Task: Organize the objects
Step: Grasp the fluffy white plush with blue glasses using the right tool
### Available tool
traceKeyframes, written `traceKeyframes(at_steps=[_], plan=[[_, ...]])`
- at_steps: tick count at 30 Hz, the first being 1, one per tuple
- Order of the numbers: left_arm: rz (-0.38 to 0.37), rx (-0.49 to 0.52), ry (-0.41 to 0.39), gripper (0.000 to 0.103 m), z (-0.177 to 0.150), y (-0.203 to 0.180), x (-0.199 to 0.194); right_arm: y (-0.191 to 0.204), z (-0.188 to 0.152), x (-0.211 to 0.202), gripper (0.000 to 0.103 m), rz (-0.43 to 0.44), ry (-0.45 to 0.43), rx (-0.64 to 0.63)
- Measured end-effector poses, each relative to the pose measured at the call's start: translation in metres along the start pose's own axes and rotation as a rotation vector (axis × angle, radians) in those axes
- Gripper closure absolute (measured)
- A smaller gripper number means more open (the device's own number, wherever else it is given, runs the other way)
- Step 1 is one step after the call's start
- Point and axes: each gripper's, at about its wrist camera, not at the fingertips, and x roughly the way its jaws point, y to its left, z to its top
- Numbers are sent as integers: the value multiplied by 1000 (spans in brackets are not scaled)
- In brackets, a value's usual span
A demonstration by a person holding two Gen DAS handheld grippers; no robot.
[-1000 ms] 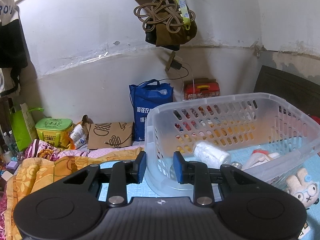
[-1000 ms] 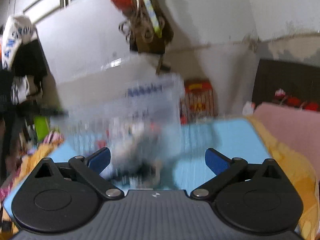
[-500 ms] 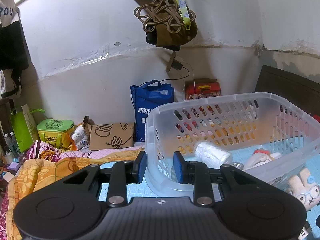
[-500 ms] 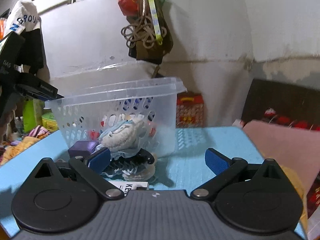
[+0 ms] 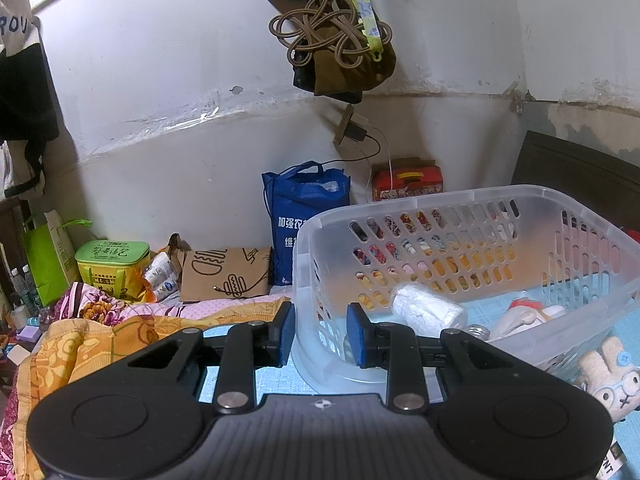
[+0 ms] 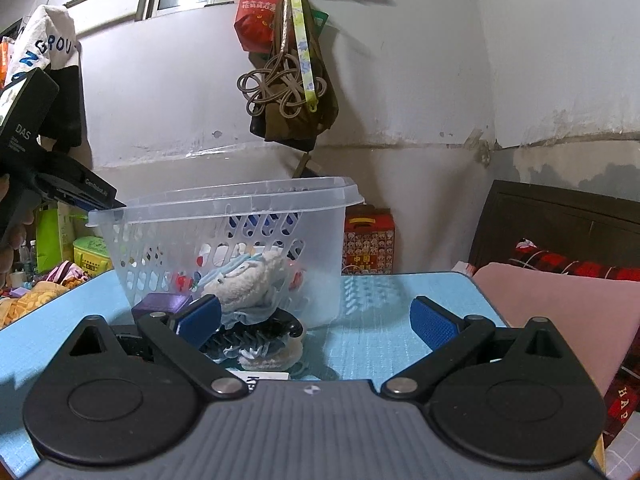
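Note:
A clear plastic basket (image 5: 460,208) stands on the blue mat (image 6: 380,292); it also shows in the right wrist view (image 6: 224,204). My left gripper (image 5: 320,334) is shut on the basket's near wall at its left corner. Inside lie a white cloth roll (image 5: 426,310), a light bulb (image 5: 478,331) and a red-and-white toy (image 5: 524,314). My right gripper (image 6: 316,320) is wide open and empty, low over the mat. Just ahead of it lie a plush rabbit (image 6: 248,280), a black hair claw (image 6: 256,334) and a purple box (image 6: 162,304), outside the basket.
A blue bag (image 5: 304,216), a red box (image 5: 406,180), a cardboard bag (image 5: 224,274) and a green container (image 5: 112,260) stand along the wall. An orange blanket (image 5: 80,344) lies left of the mat. A pink pillow (image 6: 560,304) lies to the right.
The right gripper has settled from a blurred swing and now faces the basket and the rabbit, slightly closer. The left gripper stays clamped on the basket, which barely shifts.

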Motion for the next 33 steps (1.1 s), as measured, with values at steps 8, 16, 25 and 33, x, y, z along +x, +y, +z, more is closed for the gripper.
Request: traceKeyframes(at_steps=[8,16,25,33], plan=[[1,-10,5,70,2,0,1,0,-1,-1,0,5,1,2],[0,-11,5,70,2,1,1,0,-1,-2,0,5,2,0],[0,-10,5,70,2,0,1,1,-1,-3,0,14,0,-5],[1,-11,5,70,1,1,1,2,-1,-4,0,17,-10,-11]])
